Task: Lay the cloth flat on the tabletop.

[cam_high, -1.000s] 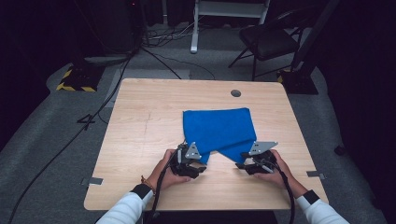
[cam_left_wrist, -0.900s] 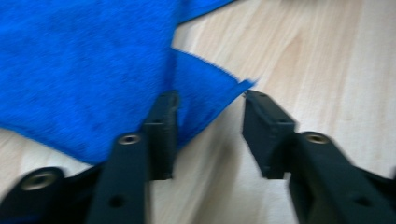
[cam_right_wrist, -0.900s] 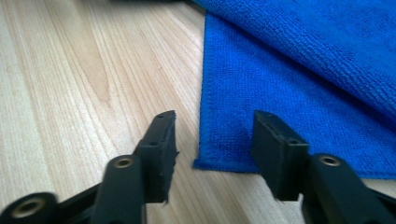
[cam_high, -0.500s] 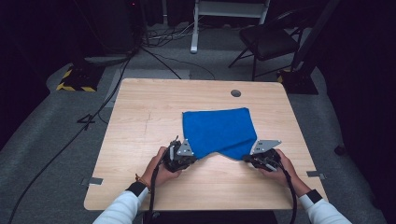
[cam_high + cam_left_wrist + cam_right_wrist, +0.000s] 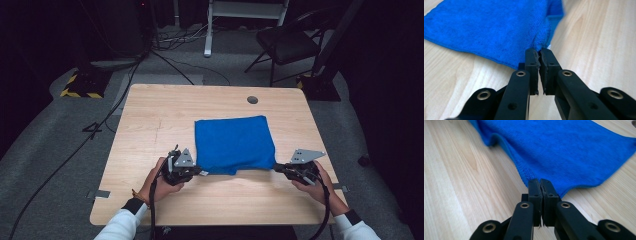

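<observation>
since the earlier frames both hands have drawn apart along the near edge of the table (image 5: 150,125), and the near side of the blue cloth (image 5: 234,144), which dipped in a notch between them, is now pulled out nearly straight. the left gripper (image 5: 538,53) has its jaws pressed together on the cloth's near left corner, a small white tag peeking out beside the pads; the right gripper (image 5: 540,182) is likewise clamped on the near right corner, its jaws having just been closing with the fabric caught between them. in the high view the left gripper (image 5: 186,170) and right gripper (image 5: 282,167) sit at either end of that edge, cloth stretched between them and lying flat toward the middle of the table. this looks like the grasp step of a fold, just completed. the next move likely calls for lifting both corners together, keeping the edge taut and level, then carrying them over toward the far edge without letting either corner slip.
</observation>
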Demonstrator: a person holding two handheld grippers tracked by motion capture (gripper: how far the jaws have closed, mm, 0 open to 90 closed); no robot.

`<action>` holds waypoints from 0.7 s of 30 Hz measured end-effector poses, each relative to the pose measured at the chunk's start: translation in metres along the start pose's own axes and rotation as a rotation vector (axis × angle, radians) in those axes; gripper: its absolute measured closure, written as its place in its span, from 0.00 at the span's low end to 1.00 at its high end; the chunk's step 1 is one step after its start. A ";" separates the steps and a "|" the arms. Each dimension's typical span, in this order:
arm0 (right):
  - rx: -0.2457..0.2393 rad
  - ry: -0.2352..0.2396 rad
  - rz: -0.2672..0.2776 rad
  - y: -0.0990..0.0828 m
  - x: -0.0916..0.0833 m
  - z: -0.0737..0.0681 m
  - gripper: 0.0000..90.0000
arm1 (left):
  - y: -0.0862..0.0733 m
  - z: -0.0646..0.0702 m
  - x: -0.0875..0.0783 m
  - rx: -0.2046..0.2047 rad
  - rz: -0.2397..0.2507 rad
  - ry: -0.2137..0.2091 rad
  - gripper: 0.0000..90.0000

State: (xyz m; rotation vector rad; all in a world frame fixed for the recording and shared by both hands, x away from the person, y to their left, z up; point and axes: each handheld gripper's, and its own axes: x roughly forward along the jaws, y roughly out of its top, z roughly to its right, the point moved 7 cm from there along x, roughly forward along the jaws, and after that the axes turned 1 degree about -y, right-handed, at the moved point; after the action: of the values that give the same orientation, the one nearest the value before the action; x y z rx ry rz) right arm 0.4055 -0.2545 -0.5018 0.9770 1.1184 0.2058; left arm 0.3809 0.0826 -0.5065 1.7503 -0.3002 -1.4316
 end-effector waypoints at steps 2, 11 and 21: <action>-0.001 -0.001 0.001 -0.003 -0.008 0.000 0.98 | -0.003 0.004 -0.001 -0.004 -0.004 -0.015 0.94; 0.020 -0.008 -0.017 -0.030 -0.032 0.000 0.95 | -0.018 0.021 -0.006 0.013 -0.037 -0.051 0.90; 0.076 -0.061 -0.071 -0.056 -0.045 0.003 0.60 | -0.013 0.023 0.003 -0.051 -0.031 0.011 0.57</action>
State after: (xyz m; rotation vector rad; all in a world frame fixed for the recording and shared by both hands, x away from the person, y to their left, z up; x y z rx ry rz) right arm 0.3694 -0.3149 -0.5136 1.0030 1.1092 0.0757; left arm 0.3577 0.0784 -0.5176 1.7278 -0.2295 -1.4386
